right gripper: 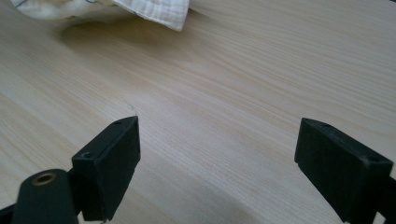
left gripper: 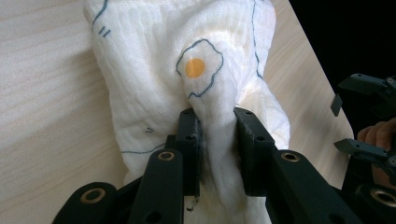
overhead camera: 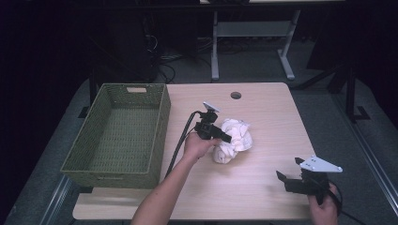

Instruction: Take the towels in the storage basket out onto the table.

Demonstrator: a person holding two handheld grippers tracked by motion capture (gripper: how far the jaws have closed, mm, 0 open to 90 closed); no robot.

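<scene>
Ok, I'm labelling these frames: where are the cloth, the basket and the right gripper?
cloth [left gripper: 154, 88]: left gripper view, printed top fold.
basket [overhead camera: 159, 123]: high view, right wall.
right gripper [overhead camera: 287, 169]: high view, between its open fingertips.

High view: fixed above the near edge, looking forward and down over the whole table [overhead camera: 263, 187], far enough to take in the basket [overhead camera: 119, 133] at left and dark floor beyond. Left gripper view: riding on the left gripper [left gripper: 217, 140], looking along its jaws, very close on the cloth [left gripper: 154, 70] pinched between them, with table edge and the right gripper [left gripper: 369, 116] farther off at right. Right gripper view: riding on the right gripper [right gripper: 217, 158], low over the tabletop, looking across bare wood between spread jaws toward a cloth corner [right gripper: 154, 11] at top, probably the same cloth. Shared by all three: cloth and surrounding tabletop.
</scene>
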